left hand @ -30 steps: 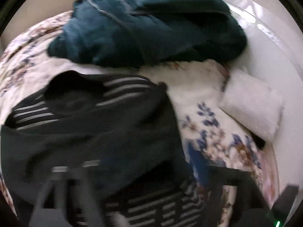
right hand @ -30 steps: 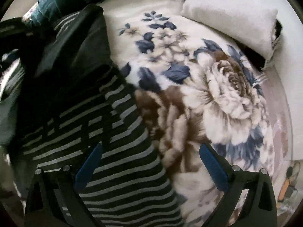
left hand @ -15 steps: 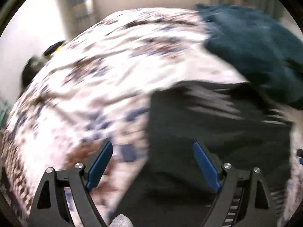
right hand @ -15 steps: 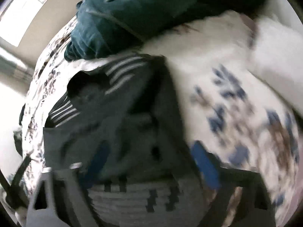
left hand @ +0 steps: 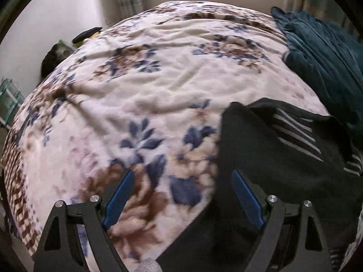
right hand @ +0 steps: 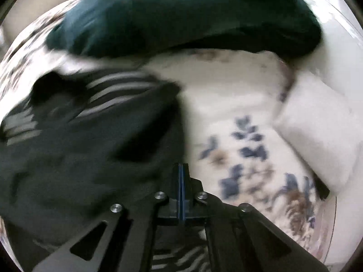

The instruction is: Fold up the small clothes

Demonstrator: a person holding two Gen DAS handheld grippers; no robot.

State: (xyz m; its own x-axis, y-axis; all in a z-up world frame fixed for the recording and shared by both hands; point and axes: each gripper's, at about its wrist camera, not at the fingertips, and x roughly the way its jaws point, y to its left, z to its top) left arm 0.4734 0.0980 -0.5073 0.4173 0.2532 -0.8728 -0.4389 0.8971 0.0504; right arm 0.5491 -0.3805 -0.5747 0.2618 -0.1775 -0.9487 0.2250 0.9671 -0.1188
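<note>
A dark garment with white stripes [left hand: 272, 158] lies crumpled on the floral blanket [left hand: 158, 79]. My left gripper [left hand: 182, 174] hangs open just off the garment's left edge. Its right finger [left hand: 247, 199] overlaps the dark cloth and its left finger [left hand: 118, 197] is over bare blanket. In the blurred right wrist view the same garment [right hand: 90, 158] fills the left side. My right gripper [right hand: 181, 166] is shut, pads pressed together, with its tips dug in at the garment's right edge.
A bulky teal garment [left hand: 322, 56] is heaped at the back of the bed, also seen as a teal heap [right hand: 181, 11]. A folded white towel [right hand: 317, 136] lies at the right. Beyond the bed's left edge sit dark objects [left hand: 54, 54] and a wall with curtains.
The left gripper swung left, from over the garment to its left edge. The right gripper moved from the striped part to the garment's right edge, and its jaws went from wide open to shut.
</note>
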